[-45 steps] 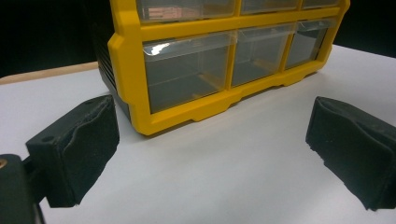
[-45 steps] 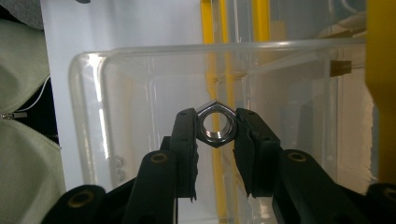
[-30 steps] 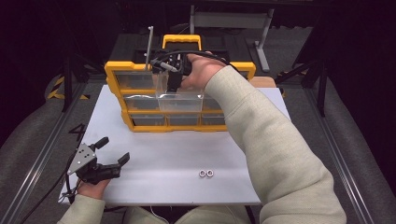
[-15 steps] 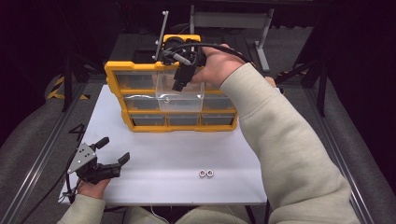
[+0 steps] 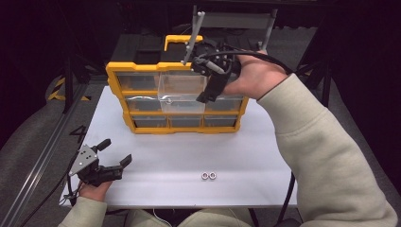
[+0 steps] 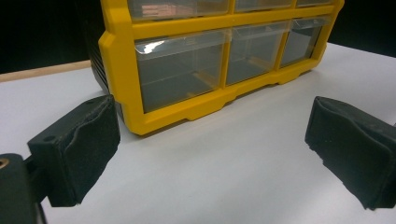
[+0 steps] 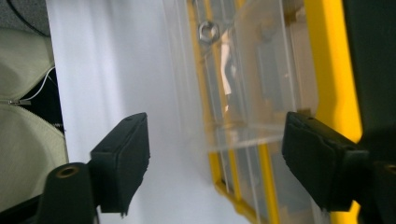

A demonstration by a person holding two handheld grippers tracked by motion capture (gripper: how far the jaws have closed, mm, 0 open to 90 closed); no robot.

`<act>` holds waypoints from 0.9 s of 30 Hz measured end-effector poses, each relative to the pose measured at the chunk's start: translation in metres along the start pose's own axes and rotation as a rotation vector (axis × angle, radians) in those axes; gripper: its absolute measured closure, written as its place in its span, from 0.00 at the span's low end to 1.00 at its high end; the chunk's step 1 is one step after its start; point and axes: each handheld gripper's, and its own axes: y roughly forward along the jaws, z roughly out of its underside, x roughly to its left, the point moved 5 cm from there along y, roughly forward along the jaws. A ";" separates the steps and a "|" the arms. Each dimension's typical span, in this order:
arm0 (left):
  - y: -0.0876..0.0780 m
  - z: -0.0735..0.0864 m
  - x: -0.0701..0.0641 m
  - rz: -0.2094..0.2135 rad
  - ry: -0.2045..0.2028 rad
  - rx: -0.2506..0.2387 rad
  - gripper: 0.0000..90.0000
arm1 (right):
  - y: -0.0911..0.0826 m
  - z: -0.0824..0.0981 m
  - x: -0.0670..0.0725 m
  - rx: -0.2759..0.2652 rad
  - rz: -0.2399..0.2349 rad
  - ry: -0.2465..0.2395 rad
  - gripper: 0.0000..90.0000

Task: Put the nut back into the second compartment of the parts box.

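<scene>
A yellow organizer cabinet (image 5: 118,71) with clear drawers stands at the back of the white table (image 5: 161,146). One clear drawer (image 5: 182,92) in its middle is pulled out, and a small metal nut (image 5: 166,100) lies at its front left. My right gripper (image 5: 208,92) hangs over the drawer's right side, pointing down. Its jaws have just been opening and hold nothing. In the right gripper view the open gripper (image 7: 217,140) looks down on the drawer (image 7: 261,70) and nut (image 7: 207,31). My left gripper (image 5: 113,156) rests open at the table's front left, facing the cabinet (image 6: 116,51).
Two small metal rings (image 5: 208,176) lie side by side near the table's front edge, right of centre. A yellow carry handle (image 5: 182,39) tops the cabinet. A metal frame (image 5: 236,21) stands behind it. Dark floor surrounds the table.
My right gripper has moved right and a little up, from the drawer's left side to its right, and its jaws have opened. The left gripper has stayed put.
</scene>
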 end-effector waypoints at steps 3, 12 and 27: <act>0.001 0.000 -0.001 0.004 0.000 0.002 0.04 | 0.001 0.015 0.008 0.008 0.000 0.019 0.22; 0.001 -0.001 -0.001 0.008 0.008 -0.001 0.04 | 0.017 0.042 0.033 -0.021 0.026 0.025 0.22; -0.001 -0.002 0.000 -0.004 0.007 -0.010 0.04 | 0.070 0.074 0.063 -0.027 0.021 0.050 0.23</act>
